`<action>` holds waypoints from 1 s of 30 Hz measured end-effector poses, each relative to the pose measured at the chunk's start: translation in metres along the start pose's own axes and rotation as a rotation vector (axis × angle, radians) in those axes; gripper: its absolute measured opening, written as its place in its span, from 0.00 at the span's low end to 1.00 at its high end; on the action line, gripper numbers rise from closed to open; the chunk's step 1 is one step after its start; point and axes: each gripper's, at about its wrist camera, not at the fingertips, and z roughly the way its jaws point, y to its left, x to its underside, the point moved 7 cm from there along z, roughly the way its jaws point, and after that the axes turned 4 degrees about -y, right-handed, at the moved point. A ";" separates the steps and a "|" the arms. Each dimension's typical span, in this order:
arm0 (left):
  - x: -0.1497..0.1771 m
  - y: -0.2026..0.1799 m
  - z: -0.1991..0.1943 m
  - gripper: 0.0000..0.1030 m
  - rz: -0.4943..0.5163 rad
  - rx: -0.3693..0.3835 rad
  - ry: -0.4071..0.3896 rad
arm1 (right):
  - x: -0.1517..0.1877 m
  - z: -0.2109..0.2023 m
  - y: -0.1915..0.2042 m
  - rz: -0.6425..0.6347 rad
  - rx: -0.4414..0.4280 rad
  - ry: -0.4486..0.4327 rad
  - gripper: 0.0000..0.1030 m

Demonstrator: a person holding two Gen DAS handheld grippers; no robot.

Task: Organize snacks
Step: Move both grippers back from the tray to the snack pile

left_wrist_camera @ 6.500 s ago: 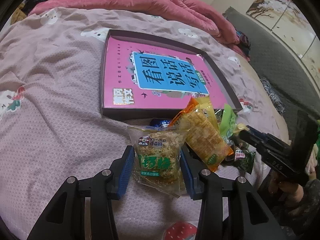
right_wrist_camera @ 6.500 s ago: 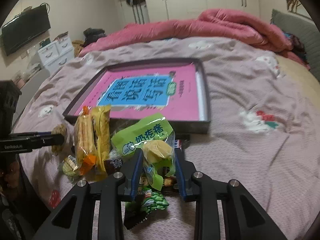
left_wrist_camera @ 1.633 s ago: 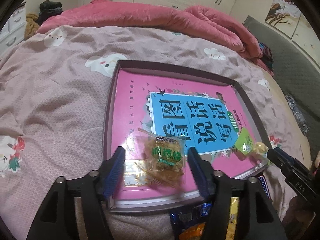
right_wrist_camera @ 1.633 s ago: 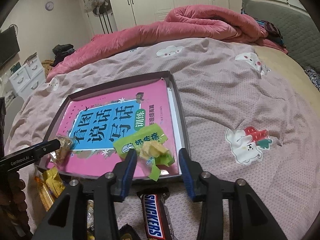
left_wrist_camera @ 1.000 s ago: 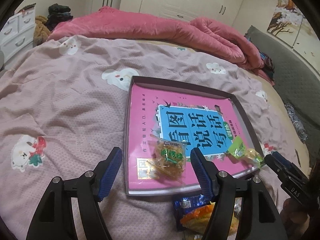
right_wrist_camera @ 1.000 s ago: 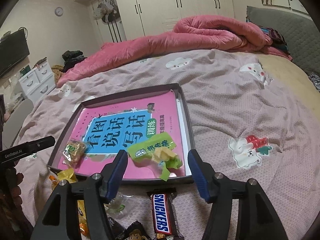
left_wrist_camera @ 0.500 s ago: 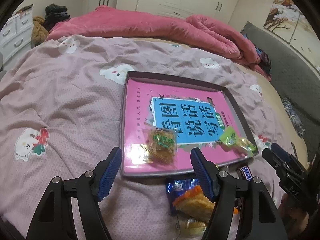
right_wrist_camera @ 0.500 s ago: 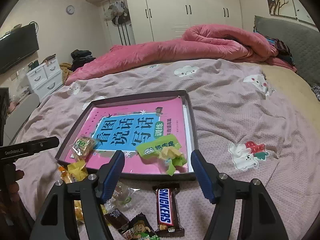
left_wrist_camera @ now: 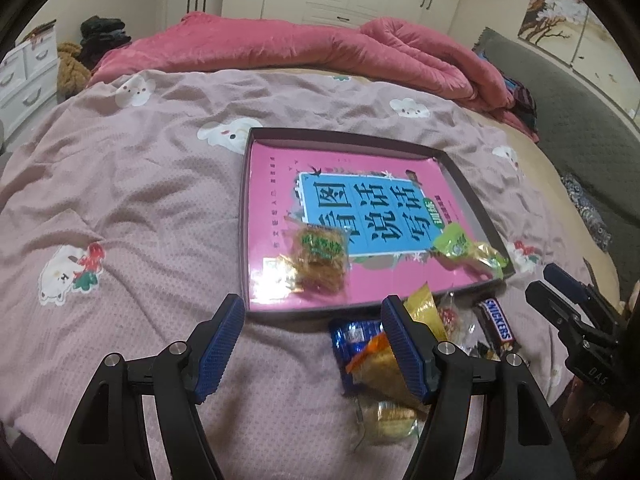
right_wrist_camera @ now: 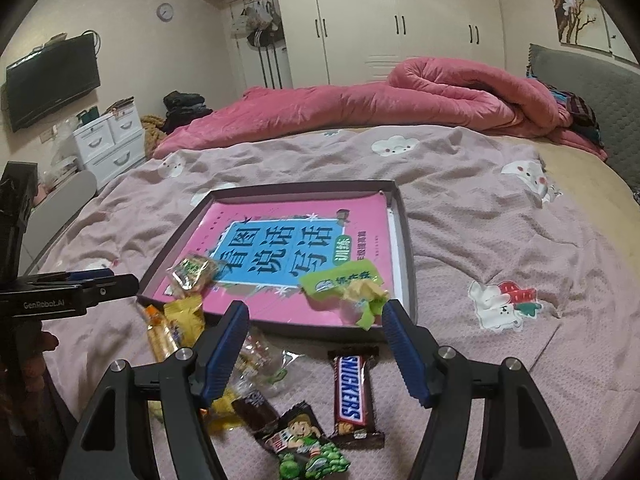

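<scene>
Left gripper [left_wrist_camera: 312, 320]: jaws spread wide, nothing between the pads, held above the bedspread [left_wrist_camera: 132, 200] just short of the tray's near rim. Right gripper [right_wrist_camera: 316, 332]: jaws apart and empty, having just been opening; it hangs over the loose snacks in front of the tray [right_wrist_camera: 406, 248].

Tray: a shallow dark box lying flat on the bedspread, with a pink book [right_wrist_camera: 280, 240] filling its floor. Two snacks lie on the book: a clear packet [left_wrist_camera: 320, 258] of brownish crisp near the left front corner, and a green packet [right_wrist_camera: 344, 284] near the right front corner, its crumpled end touching the front rim.

Outside the tray, on the bedspread by its near edge: a Snickers bar [right_wrist_camera: 352, 392] lying lengthwise toward the camera, a dark cartoon packet [right_wrist_camera: 306, 446] beside it, a blue packet [left_wrist_camera: 352, 334], an orange-and-yellow packet [right_wrist_camera: 164, 332], and several clear wrappers, partly hidden behind the gripper fingers.

Background: a rolled pink quilt [right_wrist_camera: 400, 100] across the far side of the bed.
</scene>
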 end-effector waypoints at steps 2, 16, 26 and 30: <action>0.002 -0.001 -0.002 0.71 0.012 -0.007 0.000 | 0.001 -0.001 0.002 -0.006 -0.004 0.002 0.67; 0.019 -0.011 -0.013 0.71 0.065 -0.026 0.013 | 0.019 -0.008 0.021 -0.073 -0.041 0.042 0.71; 0.035 -0.015 -0.016 0.71 0.076 -0.019 0.055 | 0.027 -0.010 0.022 -0.089 -0.048 0.073 0.71; 0.042 -0.016 -0.015 0.71 0.085 -0.011 0.084 | 0.033 -0.007 0.025 -0.109 -0.049 0.102 0.71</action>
